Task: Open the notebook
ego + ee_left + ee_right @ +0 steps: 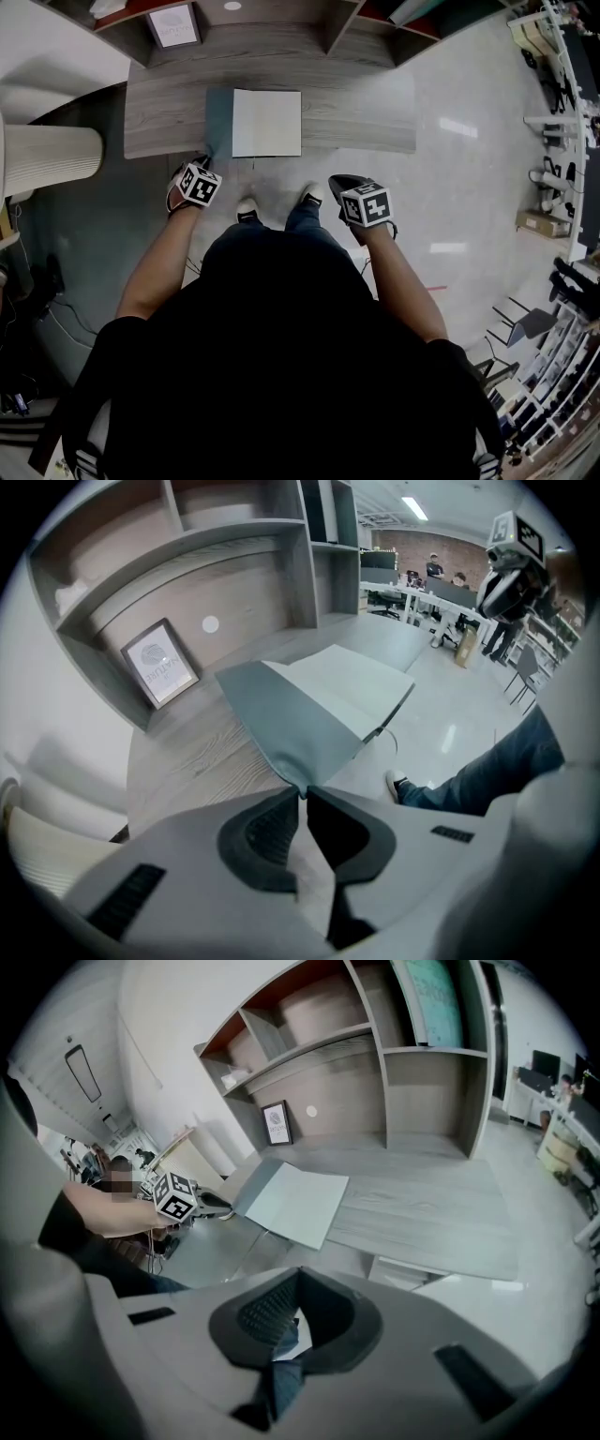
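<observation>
Nearest to the camera are the person's two shoes (247, 208) on the floor, just short of the desk (356, 122). The right gripper (299, 1270) hangs off the desk's front edge, well apart from everything on it, jaws clenched together with nothing in them. The left gripper (305, 790) is the busy one: its jaws are pinched on the near corner of the notebook's grey-blue cover (300, 724), by the front edge of the desk. The cover is lifted off the pages and tilted over to the left, with a blank white page showing. The notebook (267, 122) itself sits right at the front edge, a bit left of the middle. Way at the back left, a framed picture (174, 25) leans in the shelf unit.
</observation>
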`<action>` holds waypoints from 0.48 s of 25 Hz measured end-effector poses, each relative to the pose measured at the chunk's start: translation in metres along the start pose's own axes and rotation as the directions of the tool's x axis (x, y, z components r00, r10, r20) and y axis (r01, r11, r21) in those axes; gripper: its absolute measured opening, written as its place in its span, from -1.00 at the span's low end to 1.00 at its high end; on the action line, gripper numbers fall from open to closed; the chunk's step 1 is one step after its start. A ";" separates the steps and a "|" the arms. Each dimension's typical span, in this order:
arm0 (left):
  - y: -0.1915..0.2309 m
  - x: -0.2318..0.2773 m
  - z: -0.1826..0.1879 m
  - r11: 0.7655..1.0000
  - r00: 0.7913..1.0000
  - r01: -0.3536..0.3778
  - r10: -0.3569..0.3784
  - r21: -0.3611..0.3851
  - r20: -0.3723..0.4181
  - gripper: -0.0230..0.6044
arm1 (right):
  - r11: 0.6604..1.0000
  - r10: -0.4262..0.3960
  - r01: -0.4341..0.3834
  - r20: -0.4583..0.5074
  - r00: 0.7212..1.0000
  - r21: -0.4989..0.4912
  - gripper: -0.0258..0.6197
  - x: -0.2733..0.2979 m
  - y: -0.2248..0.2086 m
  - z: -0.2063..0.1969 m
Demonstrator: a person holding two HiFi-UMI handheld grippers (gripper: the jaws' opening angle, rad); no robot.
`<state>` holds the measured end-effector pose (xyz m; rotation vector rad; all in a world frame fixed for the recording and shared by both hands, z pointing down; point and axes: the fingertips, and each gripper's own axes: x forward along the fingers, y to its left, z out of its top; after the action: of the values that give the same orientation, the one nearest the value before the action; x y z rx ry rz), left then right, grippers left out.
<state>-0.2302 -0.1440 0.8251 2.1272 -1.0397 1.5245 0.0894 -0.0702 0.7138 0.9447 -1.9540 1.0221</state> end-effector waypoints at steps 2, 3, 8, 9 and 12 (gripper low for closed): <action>0.000 0.002 -0.002 1.000 1.000 0.003 -0.003 -0.006 -0.003 -0.82 | 1.000 0.000 0.000 -0.002 1.000 -0.001 -0.92 0.001 0.001 0.000; 0.000 0.002 -0.002 1.000 1.000 0.004 -0.004 -0.008 -0.004 -0.82 | 1.000 -0.001 0.001 -0.002 1.000 0.000 -0.92 0.001 0.001 0.000; 0.001 0.006 -0.006 1.000 1.000 0.010 -0.010 -0.018 -0.008 -0.82 | 1.000 0.000 0.000 -0.003 1.000 0.000 -0.92 0.002 0.003 0.003; 0.001 0.006 -0.006 1.000 1.000 0.011 -0.012 -0.021 -0.007 -0.82 | 1.000 0.000 0.000 -0.002 1.000 0.002 -0.92 0.001 0.004 0.003; 0.002 0.007 -0.007 0.999 1.000 0.018 -0.018 -0.032 -0.003 -0.82 | 1.000 -0.001 0.001 0.000 1.000 0.008 -0.92 0.002 0.005 0.003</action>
<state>-0.2354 -0.1432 0.8340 2.1056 -1.0345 1.4930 0.0834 -0.0705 0.7122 0.9500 -1.9510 1.0294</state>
